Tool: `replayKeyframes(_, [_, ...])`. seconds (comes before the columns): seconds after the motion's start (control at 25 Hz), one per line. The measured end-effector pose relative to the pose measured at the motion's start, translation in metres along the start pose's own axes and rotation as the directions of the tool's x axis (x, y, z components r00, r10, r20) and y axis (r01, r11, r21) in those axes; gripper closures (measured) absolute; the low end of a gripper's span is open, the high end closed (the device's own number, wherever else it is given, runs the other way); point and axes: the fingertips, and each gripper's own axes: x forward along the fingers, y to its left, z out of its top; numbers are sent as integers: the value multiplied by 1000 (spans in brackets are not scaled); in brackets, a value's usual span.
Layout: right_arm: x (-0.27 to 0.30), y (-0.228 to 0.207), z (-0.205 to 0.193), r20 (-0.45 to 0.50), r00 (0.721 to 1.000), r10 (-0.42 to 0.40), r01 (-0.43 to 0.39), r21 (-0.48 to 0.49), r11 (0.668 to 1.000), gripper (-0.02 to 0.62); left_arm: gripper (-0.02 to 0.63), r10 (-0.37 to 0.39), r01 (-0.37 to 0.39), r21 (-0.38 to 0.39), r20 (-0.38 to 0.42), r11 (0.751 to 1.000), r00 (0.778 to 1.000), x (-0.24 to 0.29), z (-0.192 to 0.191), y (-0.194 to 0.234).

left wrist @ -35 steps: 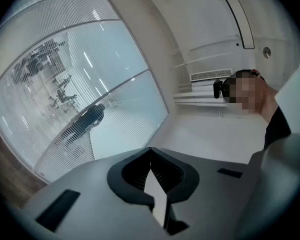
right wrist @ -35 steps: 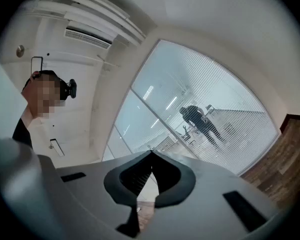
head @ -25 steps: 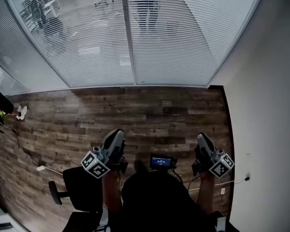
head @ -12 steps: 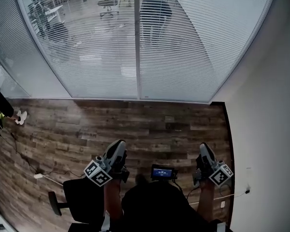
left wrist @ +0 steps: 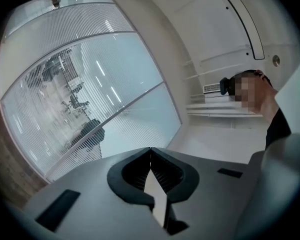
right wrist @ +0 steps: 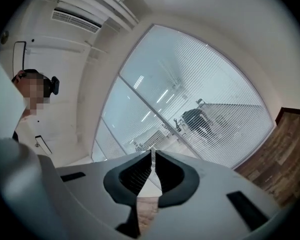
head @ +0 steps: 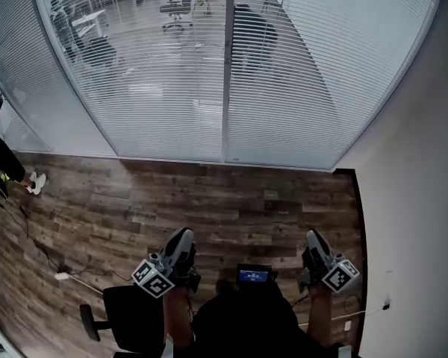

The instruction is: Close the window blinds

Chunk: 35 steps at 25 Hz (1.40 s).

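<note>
Both have drawn back from the blinds (head: 172, 88), left tongs (head: 184, 233) and right tongs (head: 312, 235) pressed together, empty, forearms (head: 173, 315) cut off.

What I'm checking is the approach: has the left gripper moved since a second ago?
Cannot tell. The left gripper sits lower in the head view, but so does the bottom of the blinds; their gap looks unchanged.

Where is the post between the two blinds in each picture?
Head view: post runs straight up, top centre.
Left gripper view: slants across the middle.
Right gripper view: slants left of centre.
Shared landmark: dark chair behind the blinds, beside it.
</note>
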Motion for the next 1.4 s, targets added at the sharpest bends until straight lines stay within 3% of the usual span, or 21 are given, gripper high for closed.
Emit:
replayKeyframes(0.4, [144,-42,6,-69,994,79,-76,45,996,586,603,97,-101,91,45,991,994,52,67,65])
replayKeyframes(0.56, [217,-71,27,-82,989,123,-120,42,992,586,603,95,-102,134,58,986,994,102,85,95])
replayKeyframes(0.72, [261,-92,62,-81,986,147,-150,-31,988,586,603,79,-85,139,47,987,996,158,80,122])
replayKeyframes(0.92, [270,-124,119,-46,997,65,-69,-78,995,586,603,41,-40,110,-6,993,999,234,74,134])
replayKeyframes(1.08, [250,-173,129,3,999,-36,36,-60,998,580,603,0,4,64,-68,998,998,283,48,164])
replayKeyframes(1.28, [234,-227,144,65,985,-158,160,-32,987,562,601,-44,50,38,-151,998,988,349,19,201])
replayKeyframes(1.4, [249,-227,179,92,971,-223,227,-42,973,536,592,-34,37,20,-171,999,985,397,34,224])
